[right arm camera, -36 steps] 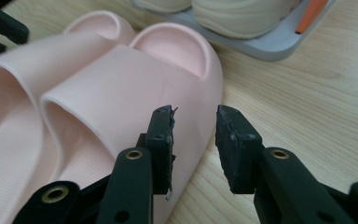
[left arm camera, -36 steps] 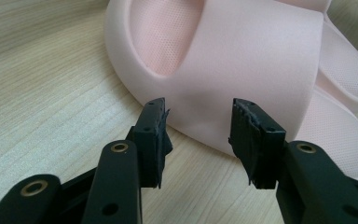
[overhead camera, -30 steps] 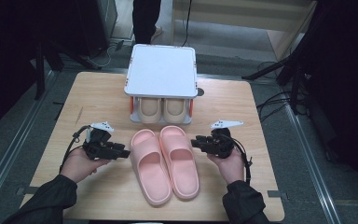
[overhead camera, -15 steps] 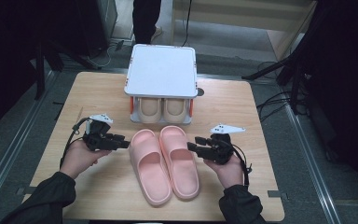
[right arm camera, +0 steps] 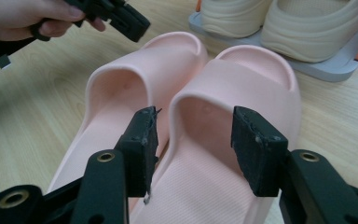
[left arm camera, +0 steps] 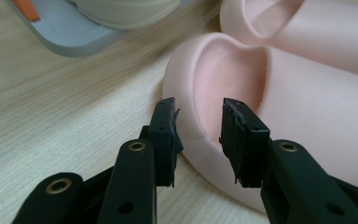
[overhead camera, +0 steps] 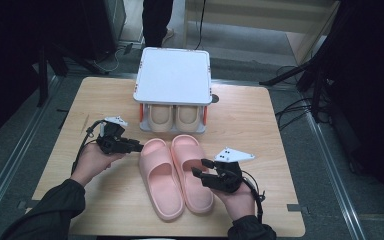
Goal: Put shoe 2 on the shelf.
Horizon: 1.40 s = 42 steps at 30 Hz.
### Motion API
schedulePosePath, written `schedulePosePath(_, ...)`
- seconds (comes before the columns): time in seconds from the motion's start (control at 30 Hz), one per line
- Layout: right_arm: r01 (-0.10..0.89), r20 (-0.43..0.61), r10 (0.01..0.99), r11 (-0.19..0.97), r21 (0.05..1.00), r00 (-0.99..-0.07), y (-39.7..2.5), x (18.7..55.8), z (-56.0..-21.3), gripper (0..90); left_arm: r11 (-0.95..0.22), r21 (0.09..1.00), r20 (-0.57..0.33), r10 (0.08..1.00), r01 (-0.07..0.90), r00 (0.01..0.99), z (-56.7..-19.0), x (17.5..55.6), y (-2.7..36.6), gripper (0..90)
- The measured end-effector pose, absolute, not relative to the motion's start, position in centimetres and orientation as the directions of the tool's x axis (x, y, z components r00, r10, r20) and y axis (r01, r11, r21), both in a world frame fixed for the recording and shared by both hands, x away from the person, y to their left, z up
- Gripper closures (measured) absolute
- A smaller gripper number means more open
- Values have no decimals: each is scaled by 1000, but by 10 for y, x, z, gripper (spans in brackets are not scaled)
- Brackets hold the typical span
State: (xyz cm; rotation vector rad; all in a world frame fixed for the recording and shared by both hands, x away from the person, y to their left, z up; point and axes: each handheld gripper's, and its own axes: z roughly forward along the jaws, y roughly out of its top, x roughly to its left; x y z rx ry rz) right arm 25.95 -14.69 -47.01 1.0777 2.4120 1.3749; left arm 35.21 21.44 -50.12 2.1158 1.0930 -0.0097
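Left gripper (left arm camera: 198,135), jaws spread, straddled left pink slipper (left arm camera: 270,107) toe rim; right gripper (right arm camera: 193,147), spread, over right pink slipper (right arm camera: 223,154), frame centre.

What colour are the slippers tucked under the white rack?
Cream, paler than the pink pair; the slippers show best in the right gripper view.

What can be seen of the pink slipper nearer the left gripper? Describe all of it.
The left pink slipper is a one-piece slide of matte, foam-like material, with a wide closed strap and a textured footbed. It lies flat on the wooden table, toe toward the shoe rack, pressed against its twin. The open left gripper straddles its toe rim.
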Motion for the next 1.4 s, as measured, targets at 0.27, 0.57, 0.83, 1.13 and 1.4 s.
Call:
schedulePosePath(0.27,551,222,677,318,771,-702,-135,249,-483,505,-425,587,-297,679,689,671,-505,352,203,640)
schedulePosePath(0.57,529,137,691,395,751,-710,-101,252,-499,384,-432,584,-317,658,687,683,-504,348,202,622)
schedulePosePath(0.83,552,150,721,361,752,-676,-87,258,-504,346,-349,633,-313,701,691,641,-489,344,220,569)
schedulePosePath(1.13,555,127,760,337,761,-637,-69,265,-509,330,-301,650,-322,723,698,612,-483,342,238,544)
schedulePosePath(1.4,585,135,780,330,741,-611,-52,272,-516,321,-271,653,-343,727,707,595,-483,343,245,541)
